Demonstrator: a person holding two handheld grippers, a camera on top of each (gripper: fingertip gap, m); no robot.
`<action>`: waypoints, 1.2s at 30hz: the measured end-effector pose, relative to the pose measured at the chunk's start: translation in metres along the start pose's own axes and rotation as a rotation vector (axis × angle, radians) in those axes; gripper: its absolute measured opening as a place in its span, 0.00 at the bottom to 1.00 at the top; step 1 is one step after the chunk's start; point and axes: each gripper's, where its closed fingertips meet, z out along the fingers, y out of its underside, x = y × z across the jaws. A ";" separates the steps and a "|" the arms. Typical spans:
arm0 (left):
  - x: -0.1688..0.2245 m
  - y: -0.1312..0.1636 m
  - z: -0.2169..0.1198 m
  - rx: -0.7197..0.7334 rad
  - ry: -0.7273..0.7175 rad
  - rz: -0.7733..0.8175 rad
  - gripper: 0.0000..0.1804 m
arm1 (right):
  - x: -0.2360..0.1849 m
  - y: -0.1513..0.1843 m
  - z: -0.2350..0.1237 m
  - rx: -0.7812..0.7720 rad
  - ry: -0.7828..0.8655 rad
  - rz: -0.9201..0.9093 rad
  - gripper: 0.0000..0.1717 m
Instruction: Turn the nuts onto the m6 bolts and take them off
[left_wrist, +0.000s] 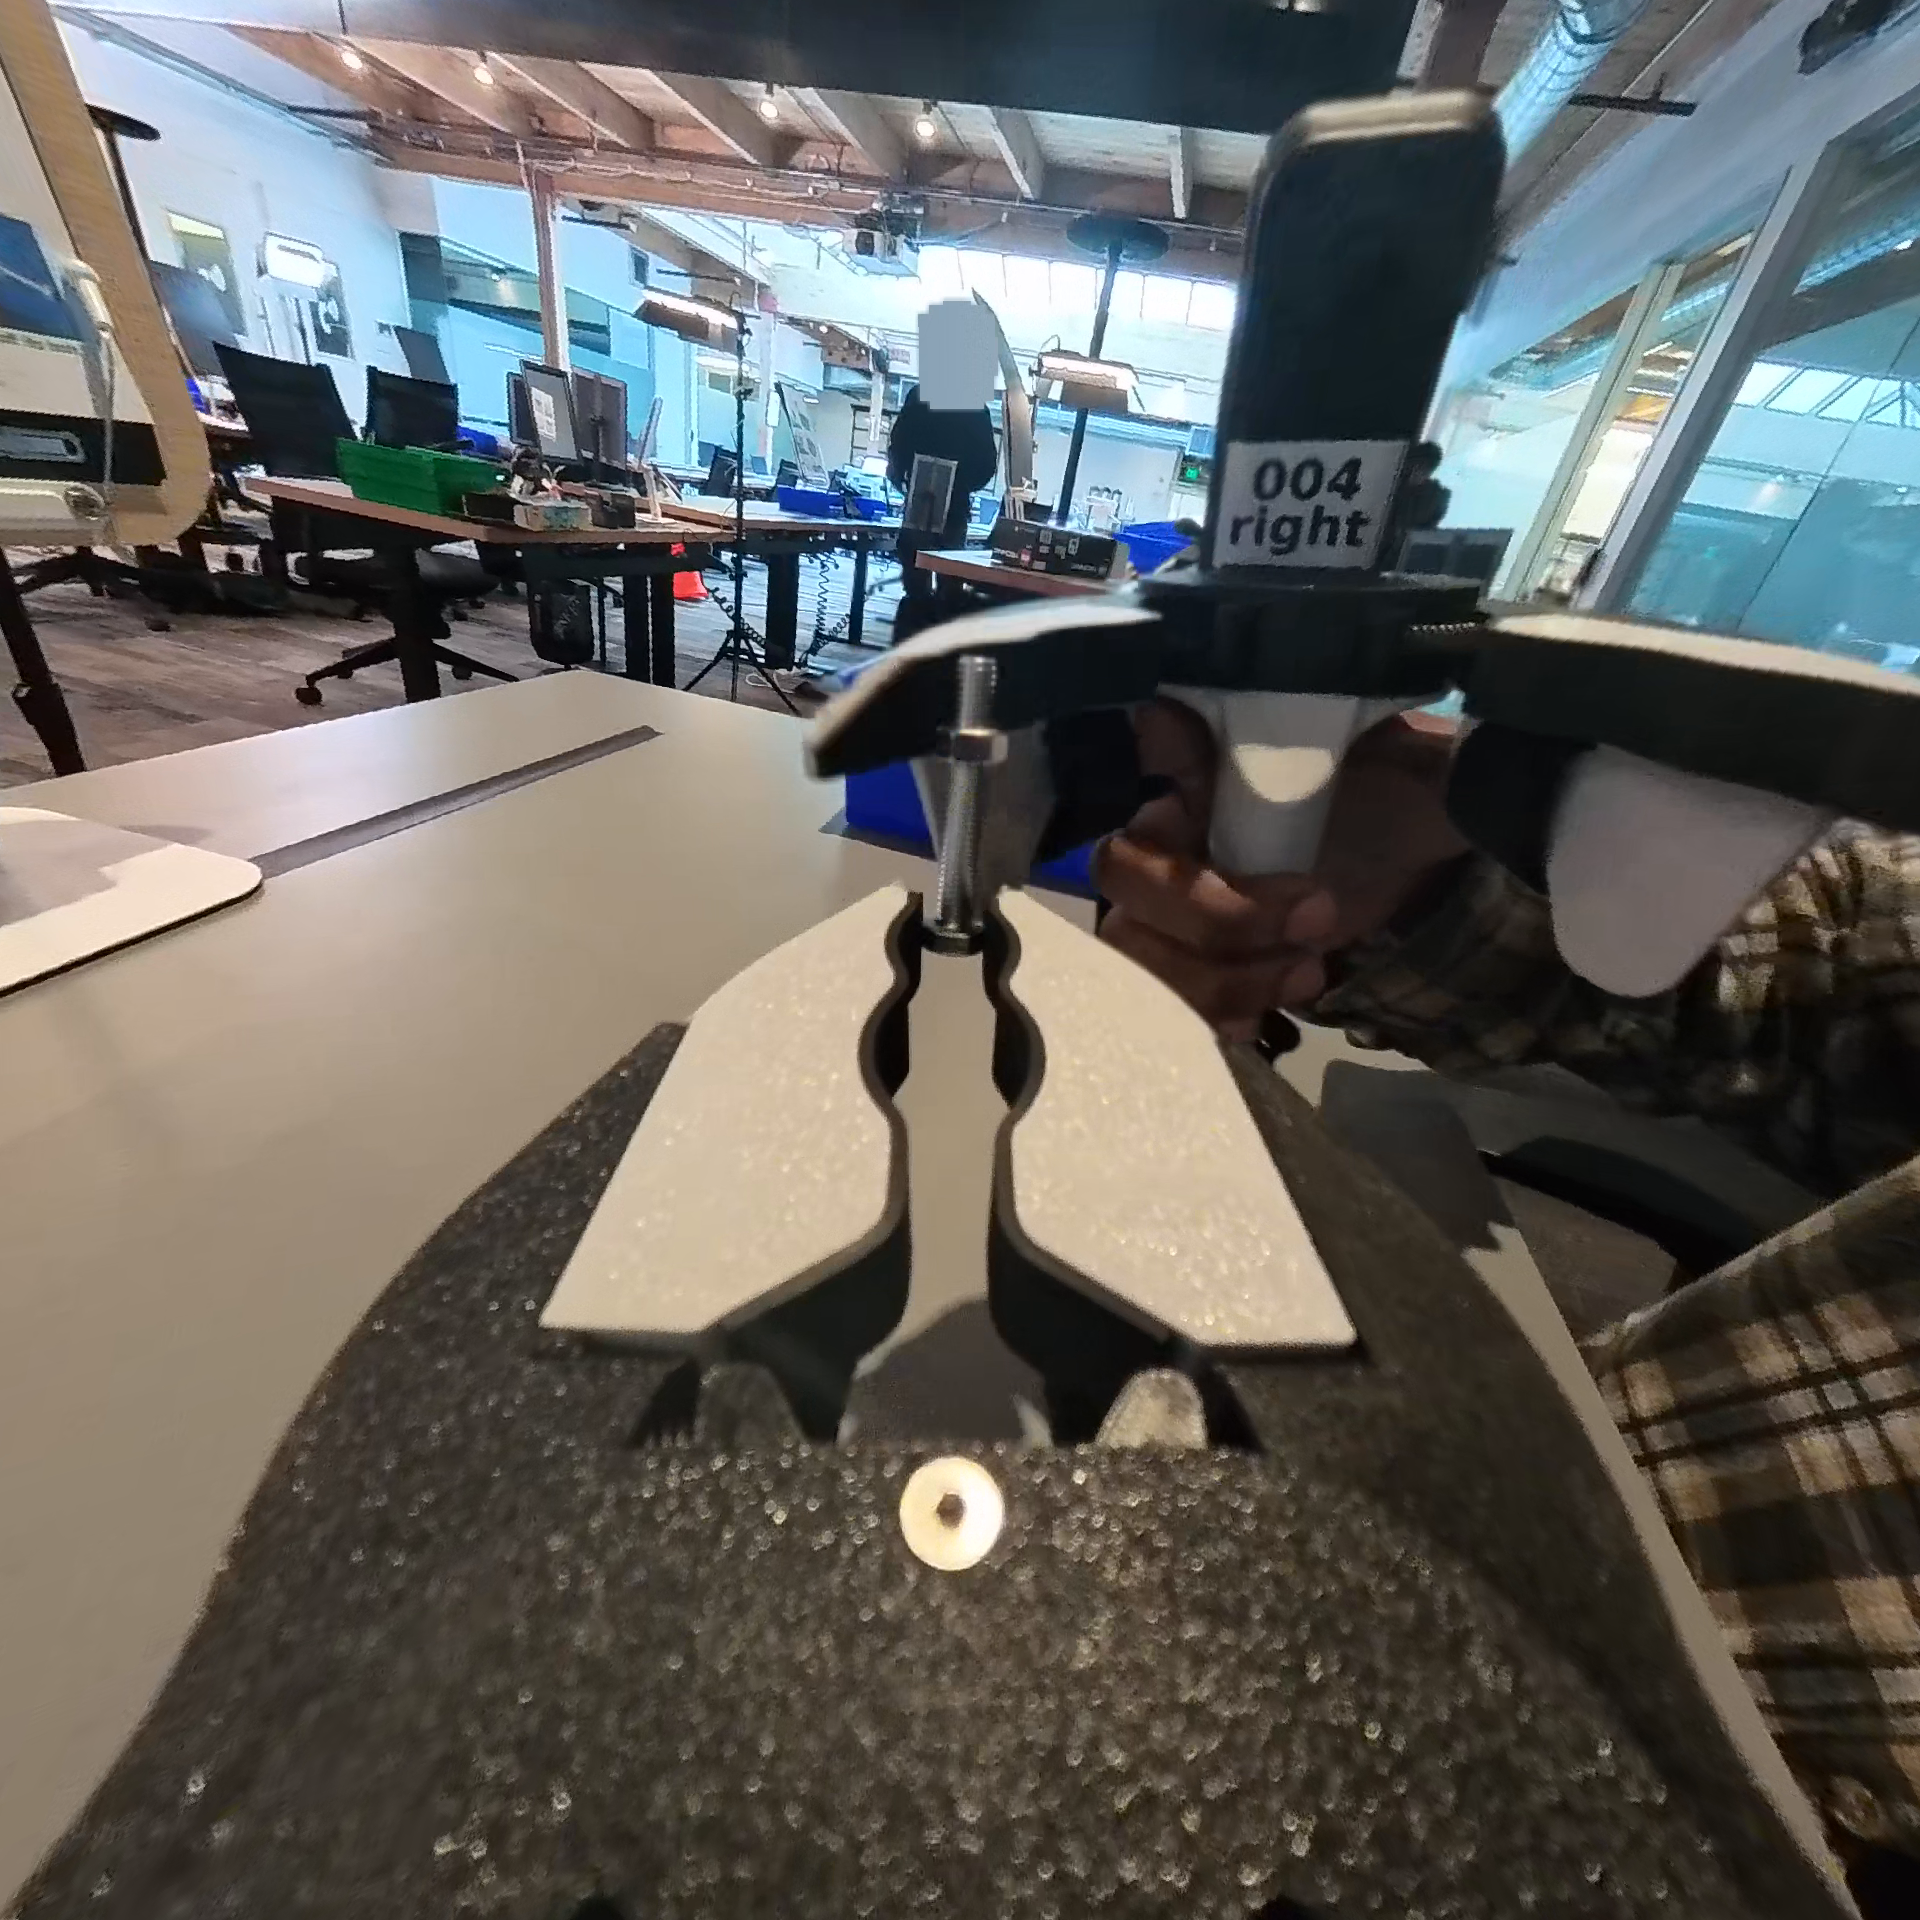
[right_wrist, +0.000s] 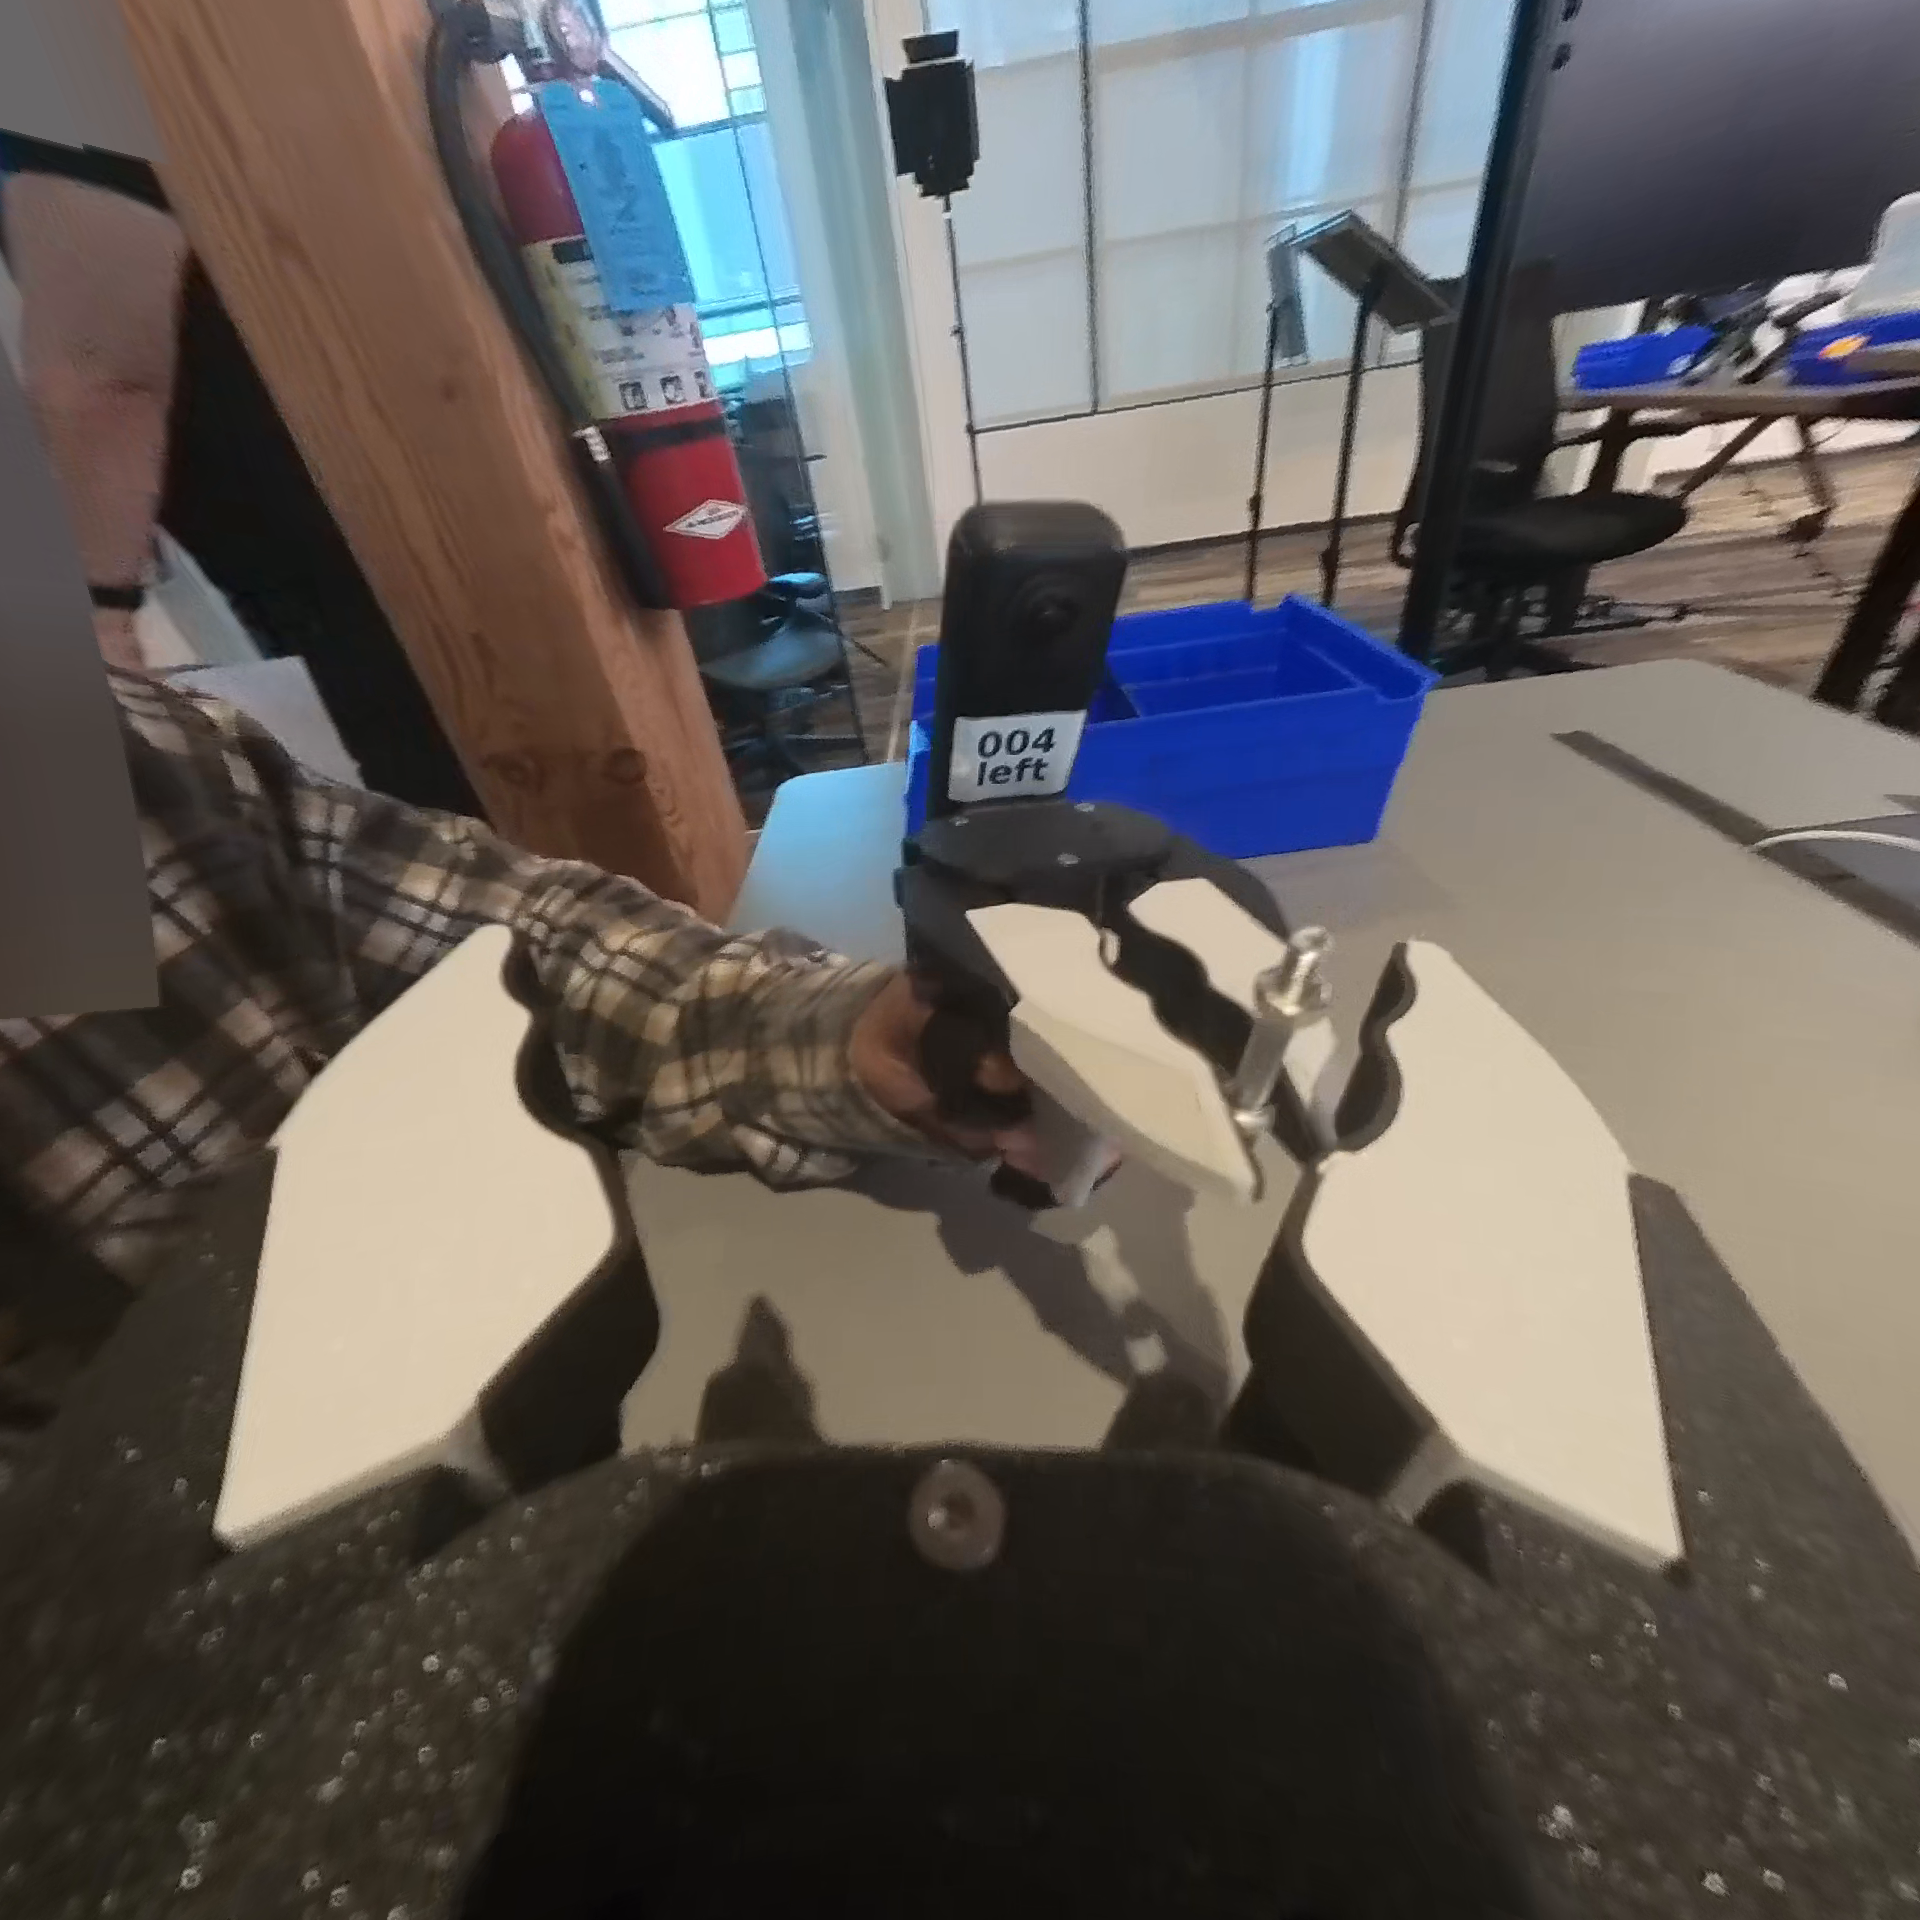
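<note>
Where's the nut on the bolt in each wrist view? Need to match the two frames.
Left wrist view: nut sits just above centre, high on the upright bolt, in front of a wide-open white finger of the right hand-held gripper.
Right wrist view: nut sits right of centre, near the bolt's upper end.
Shared landmark: blue bin, on the grey table.

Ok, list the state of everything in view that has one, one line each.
Left gripper: shut on the bolt's head end, pads pressing.
Bolt: upright, threaded end up, held off the table.
Nut: threaded on, high up the shank near the free end.
Right gripper: wide open, holding nothing, one finger beside the nut.
Blue bin: on the table, open-topped, contents not visible.
</note>
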 end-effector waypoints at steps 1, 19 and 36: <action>-0.001 0.000 -0.001 0.003 -0.005 -0.002 0.06 | -0.003 0.002 0.000 -0.005 -0.010 0.008 0.83; -0.008 -0.005 -0.007 0.024 -0.017 -0.024 0.06 | -0.011 -0.005 -0.024 0.041 0.007 0.001 0.80; -0.006 0.000 -0.003 0.008 -0.014 -0.021 0.06 | -0.004 -0.003 -0.001 0.048 -0.072 0.035 0.80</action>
